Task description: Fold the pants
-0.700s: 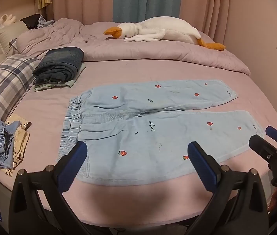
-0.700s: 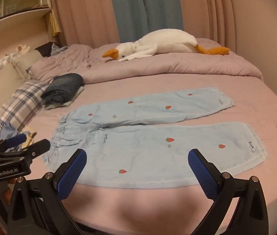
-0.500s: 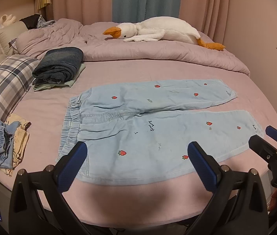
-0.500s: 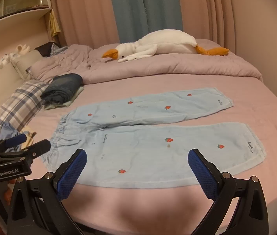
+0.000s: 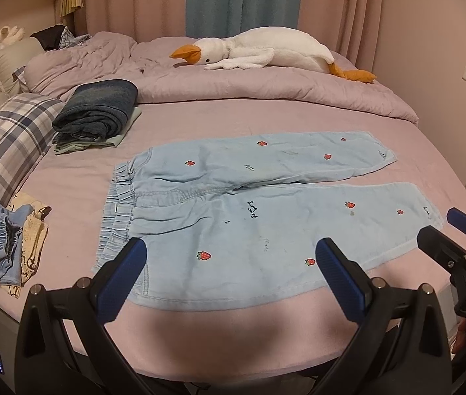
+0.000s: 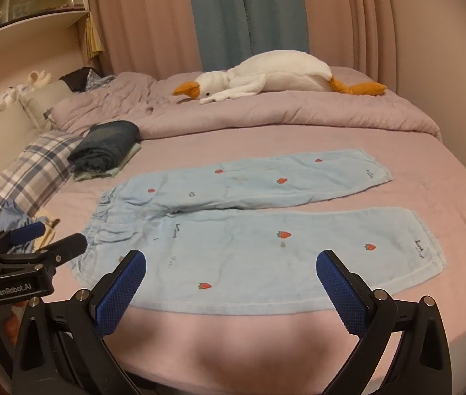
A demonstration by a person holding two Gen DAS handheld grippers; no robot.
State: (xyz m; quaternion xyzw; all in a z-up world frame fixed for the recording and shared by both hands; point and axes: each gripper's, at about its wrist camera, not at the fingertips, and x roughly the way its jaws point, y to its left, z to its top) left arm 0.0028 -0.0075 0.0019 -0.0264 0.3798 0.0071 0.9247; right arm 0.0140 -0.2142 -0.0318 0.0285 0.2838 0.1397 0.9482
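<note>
Left wrist view: the left gripper stands with its jaws spread wide and nothing between them, above the near edge of the bed. The pants (light blue, with small red strawberry motifs) lie flat on the pink sheet, both legs extended side by side toward the right, the elastic waistband toward the left. The near leg's lower hem edge lies just beyond the blue pads, with no contact visible. The right gripper enters at the right edge, close to the cuff of the near leg; its jaws are parted. A folded stack of dark clothes sits near the plaid pillow, well apart from the pants. A loose heap of denim and cream garments lies at the left edge of the bed. A plush goose rests on the rumpled duvet at the far side.

Right wrist view: the right gripper is fully released and empty, over the near bed edge. The pants lie spread ahead of it. The left gripper appears at the left, near the waistband; whether it touches the fabric cannot be determined from this angle. The plush goose lies beyond.
</note>
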